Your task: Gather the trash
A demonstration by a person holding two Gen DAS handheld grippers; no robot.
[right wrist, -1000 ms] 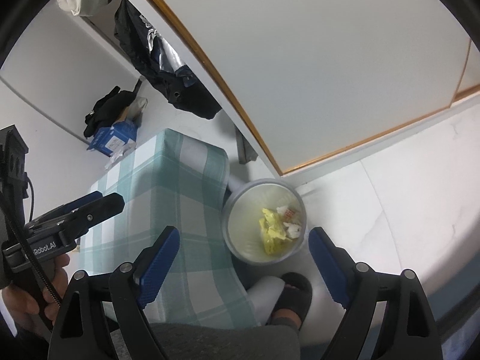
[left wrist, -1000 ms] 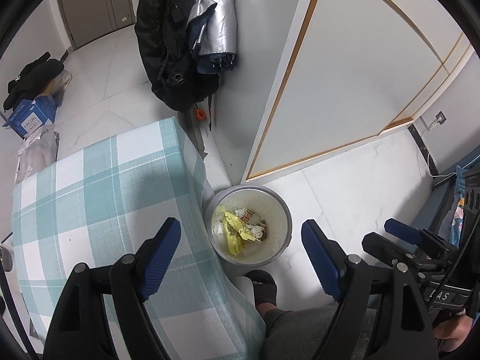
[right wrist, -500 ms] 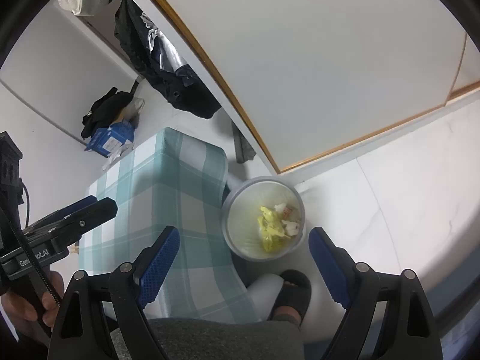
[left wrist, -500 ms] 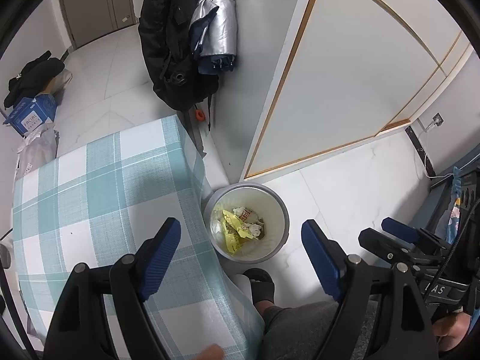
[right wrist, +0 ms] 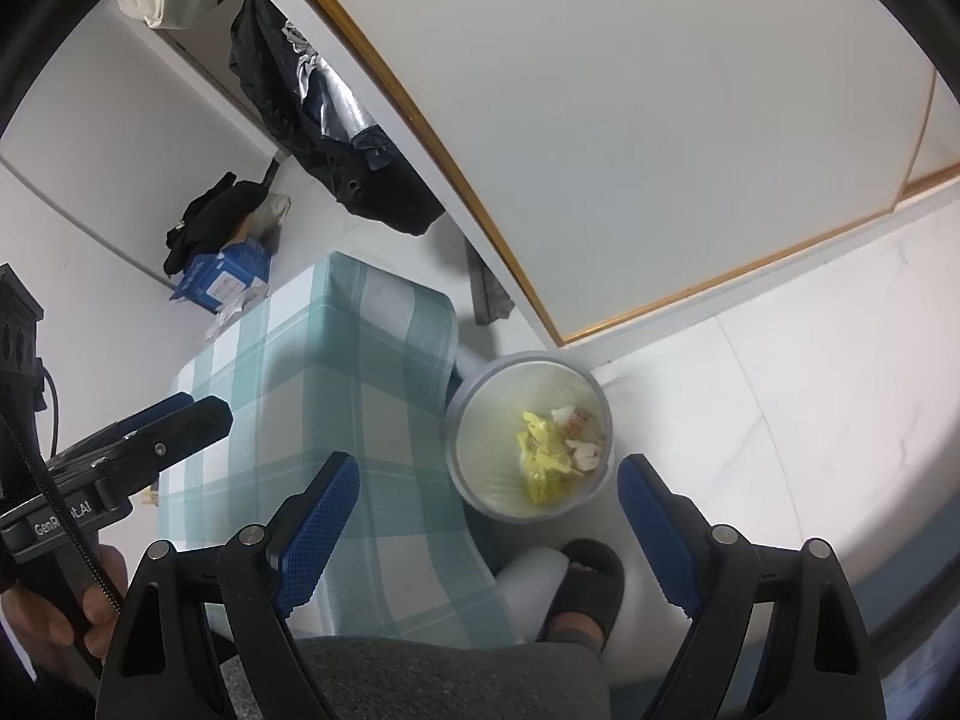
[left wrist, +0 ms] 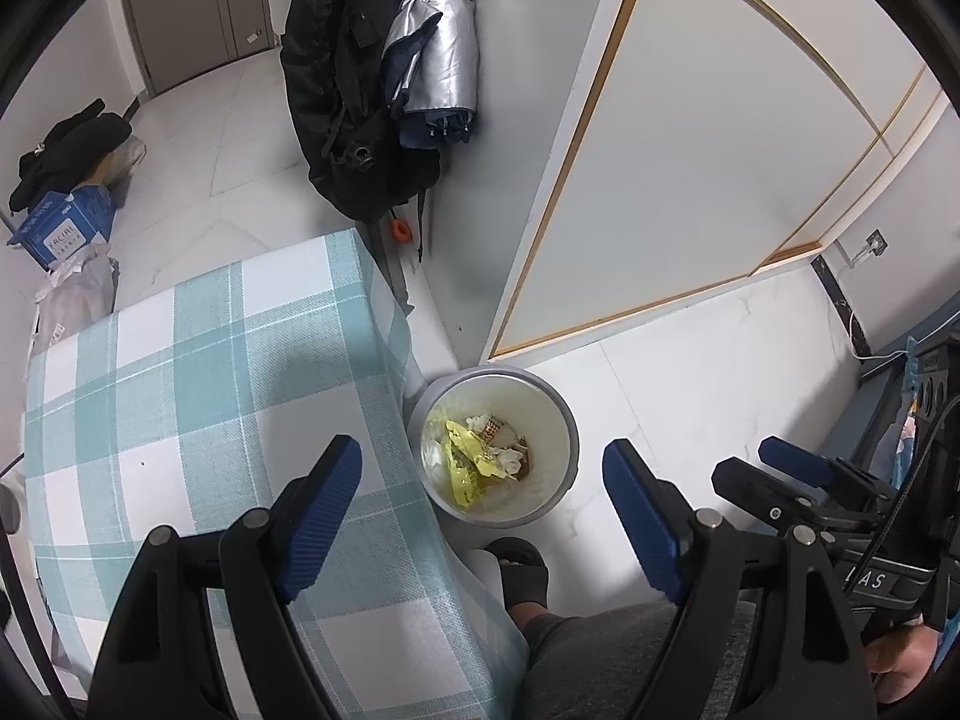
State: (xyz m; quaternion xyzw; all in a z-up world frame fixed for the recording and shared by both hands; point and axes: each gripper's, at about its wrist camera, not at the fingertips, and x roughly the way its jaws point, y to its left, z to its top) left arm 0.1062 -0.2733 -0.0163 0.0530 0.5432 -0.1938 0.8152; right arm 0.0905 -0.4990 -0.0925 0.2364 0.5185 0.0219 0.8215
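A grey round bin (left wrist: pixel 564 414) (right wrist: pixel 474 384) stands on the floor beside the table. It holds trash (left wrist: pixel 474 462) (right wrist: pixel 555 447): a yellow wrapper and crumpled white and brown scraps. My left gripper (left wrist: pixel 483 501) is open and empty, held high above the table edge and the bin. My right gripper (right wrist: pixel 489 510) is open and empty, also high above the bin. The right gripper shows at the right of the left wrist view (left wrist: pixel 804 474). The left gripper shows at the left of the right wrist view (right wrist: pixel 162 429).
A table with a teal-and-white check cloth (left wrist: pixel 180 396) (right wrist: pixel 324 372) is left of the bin. My sandalled foot (left wrist: pixel 522 564) (right wrist: pixel 585 582) is just below the bin. A black coat and silver umbrella (left wrist: pixel 384 72) hang behind. A blue box (left wrist: pixel 66 228) lies on the floor.
Both grippers stay open and empty. The views have shifted only slightly; the bin and its trash have not moved.
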